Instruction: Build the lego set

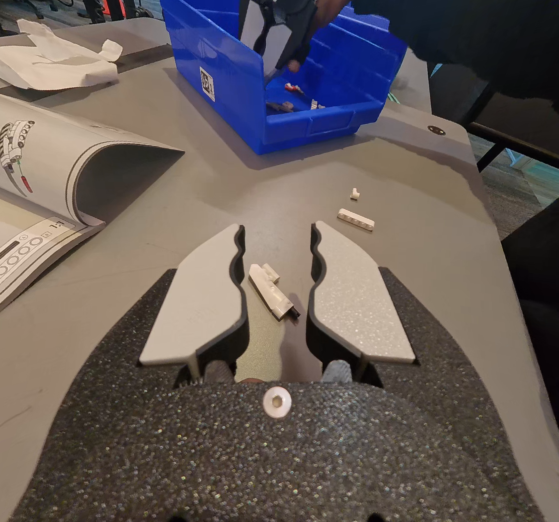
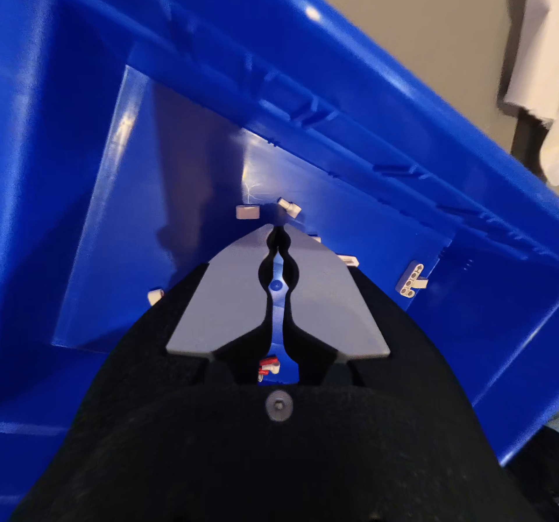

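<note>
The left gripper (image 1: 277, 229), fingers spread, straddles without touching a small white plastic assembly (image 1: 272, 291) lying diagonally at centre frame, while the right gripper (image 2: 277, 229), fingers closed, points into the blue plastic bin (image 2: 378, 132).

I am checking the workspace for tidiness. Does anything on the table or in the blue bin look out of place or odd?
Mildly, yes. Three small white parts lie loose on the grey table, outside the blue bin: a small assembly between the open left jaws, a holed beam and a tiny connector. Crumpled white paper lies far left.
</note>
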### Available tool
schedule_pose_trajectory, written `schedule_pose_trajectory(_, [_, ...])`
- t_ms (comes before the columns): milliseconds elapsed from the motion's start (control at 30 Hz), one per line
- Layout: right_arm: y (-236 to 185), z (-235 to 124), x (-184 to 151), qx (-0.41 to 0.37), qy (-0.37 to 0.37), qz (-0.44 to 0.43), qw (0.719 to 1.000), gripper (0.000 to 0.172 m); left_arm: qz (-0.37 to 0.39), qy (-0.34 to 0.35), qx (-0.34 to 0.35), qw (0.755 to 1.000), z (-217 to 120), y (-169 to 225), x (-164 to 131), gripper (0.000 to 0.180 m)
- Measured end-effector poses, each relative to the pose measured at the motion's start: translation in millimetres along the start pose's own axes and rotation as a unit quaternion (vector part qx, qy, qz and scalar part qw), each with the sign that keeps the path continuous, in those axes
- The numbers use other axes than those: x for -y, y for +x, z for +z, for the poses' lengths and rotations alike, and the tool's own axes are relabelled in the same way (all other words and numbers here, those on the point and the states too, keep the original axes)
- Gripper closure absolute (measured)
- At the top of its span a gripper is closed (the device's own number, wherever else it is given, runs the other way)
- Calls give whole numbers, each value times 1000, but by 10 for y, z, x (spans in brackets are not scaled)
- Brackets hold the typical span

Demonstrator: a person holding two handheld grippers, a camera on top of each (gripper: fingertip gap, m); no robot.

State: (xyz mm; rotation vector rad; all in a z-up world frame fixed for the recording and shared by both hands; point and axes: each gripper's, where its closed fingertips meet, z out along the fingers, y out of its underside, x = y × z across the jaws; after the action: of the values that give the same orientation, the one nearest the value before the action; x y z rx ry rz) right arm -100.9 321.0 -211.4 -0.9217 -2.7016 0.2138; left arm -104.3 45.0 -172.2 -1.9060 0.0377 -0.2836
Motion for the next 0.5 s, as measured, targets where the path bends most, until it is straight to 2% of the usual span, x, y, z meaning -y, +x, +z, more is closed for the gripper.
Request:
schedule_pose_trajectory(267, [79, 31, 44, 18, 15, 31, 999, 150, 1, -4, 1, 1000, 6, 2, -9, 139])
schedule_pose_trajectory(400, [58, 78, 97, 36, 29, 36, 998, 148, -4, -4, 0, 1000, 7, -6, -9, 139])
schedule_pose_trajectory(500, [54, 151, 69, 41, 11, 31, 999, 148, -4, -3, -1, 1000, 6, -4, -6, 139])
